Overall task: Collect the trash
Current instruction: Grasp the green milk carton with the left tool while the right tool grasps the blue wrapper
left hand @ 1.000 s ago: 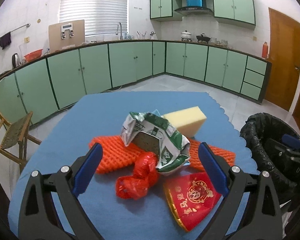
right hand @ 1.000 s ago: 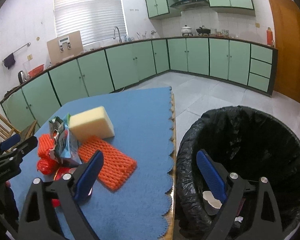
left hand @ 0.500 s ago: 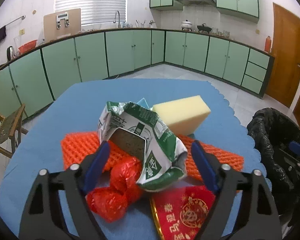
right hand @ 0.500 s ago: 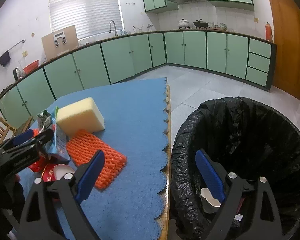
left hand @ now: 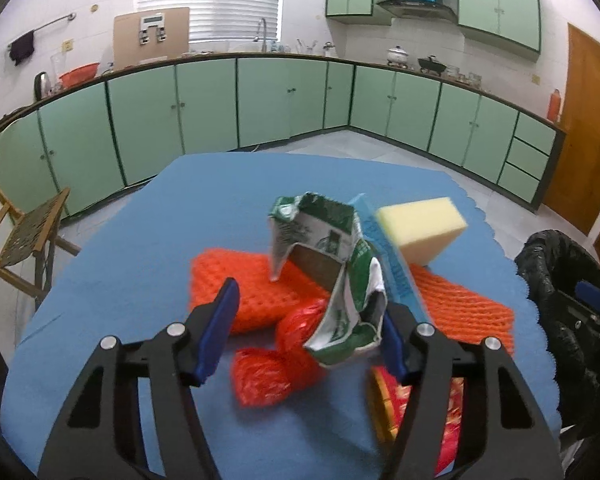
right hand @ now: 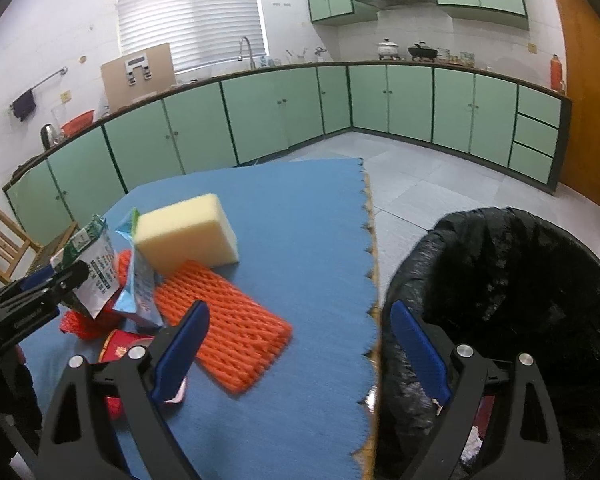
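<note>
Nearly all the trash remains mid-frame on the blue table (left hand: 140, 248): the left gripper (left hand: 308, 328) is closing around the crumpled green carton (left hand: 324, 248), the right gripper (right hand: 300, 344) gapes empty beside the black-lined bin (right hand: 520, 280).

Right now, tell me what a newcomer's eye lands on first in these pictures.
First, the heap of bright litter on the blue tablecloth: a crumpled green-and-white carton over orange foam netting, with a yellow sponge behind. The left tongs are closing around the carton. At the table's right edge gapes a black-lined trash bin.
</note>
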`<state>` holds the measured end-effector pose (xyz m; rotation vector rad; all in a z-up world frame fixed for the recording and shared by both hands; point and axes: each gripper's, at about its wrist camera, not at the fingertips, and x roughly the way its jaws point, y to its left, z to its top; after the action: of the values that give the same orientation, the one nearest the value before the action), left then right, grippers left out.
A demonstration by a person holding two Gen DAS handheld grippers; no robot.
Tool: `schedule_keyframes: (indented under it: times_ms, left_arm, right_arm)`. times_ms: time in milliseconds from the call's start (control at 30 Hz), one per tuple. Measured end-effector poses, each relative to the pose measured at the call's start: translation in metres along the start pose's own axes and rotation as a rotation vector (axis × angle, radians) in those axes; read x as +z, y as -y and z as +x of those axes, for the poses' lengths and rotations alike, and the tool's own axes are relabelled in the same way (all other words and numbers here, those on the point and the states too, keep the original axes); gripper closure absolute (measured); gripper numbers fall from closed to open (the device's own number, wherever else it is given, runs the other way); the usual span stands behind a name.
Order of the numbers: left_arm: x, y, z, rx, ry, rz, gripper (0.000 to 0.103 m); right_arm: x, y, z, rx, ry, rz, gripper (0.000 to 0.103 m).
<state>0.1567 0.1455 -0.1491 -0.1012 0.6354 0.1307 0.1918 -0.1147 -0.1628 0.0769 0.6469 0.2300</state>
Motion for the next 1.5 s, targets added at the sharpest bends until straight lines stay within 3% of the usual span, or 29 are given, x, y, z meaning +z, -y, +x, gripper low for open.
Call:
schedule_keyframes:
  times_ms: [167, 433, 533, 600, 633, 933, 1167, 1333, 1500]
  left_arm:
    - [0.0, -0.017, 0.004, -0.034, -0.024, -0.041, 0.042]
    - [0.008, -0.004, 0.022, -0.121, -0.052, -0.032, 0.05]
    - [0.011, -0.001, 0.03, -0.141, -0.058, -0.047, 0.059]
    - [0.012, 0.001, 0.036, -0.157, -0.072, -0.053, 0.082]
    - [0.013, 0.001, 0.039, -0.163, -0.08, -0.059, 0.087]
    - [0.015, -0.001, 0.004, -0.177, 0.033, -0.058, 0.088]
    - [0.012, -0.026, -0.012, -0.096, 0.048, -0.051, 0.088]
    - [0.01, -0.051, -0.011, -0.047, 0.042, -0.064, 0.088]
    - [0.012, -0.06, -0.012, -0.031, 0.054, -0.058, 0.088]
  right_arm:
    - [0.002, -0.014, 0.003, 0.018, -0.002, -0.024, 0.013]
    - [0.005, -0.021, 0.005, 0.017, -0.005, -0.042, 0.013]
    - [0.005, -0.018, 0.007, 0.013, -0.009, -0.037, 0.013]
    - [0.005, -0.018, 0.009, 0.013, -0.013, -0.033, 0.013]
    - [0.004, -0.017, 0.009, 0.013, -0.015, -0.032, 0.013]
    - [0.011, -0.035, 0.012, 0.058, -0.002, -0.043, 0.016]
    - [0.024, -0.072, 0.021, 0.129, 0.023, -0.068, 0.018]
    - [0.028, -0.1, 0.04, 0.164, -0.007, -0.097, 0.028]
    - [0.027, -0.118, 0.064, 0.188, -0.075, -0.125, 0.053]
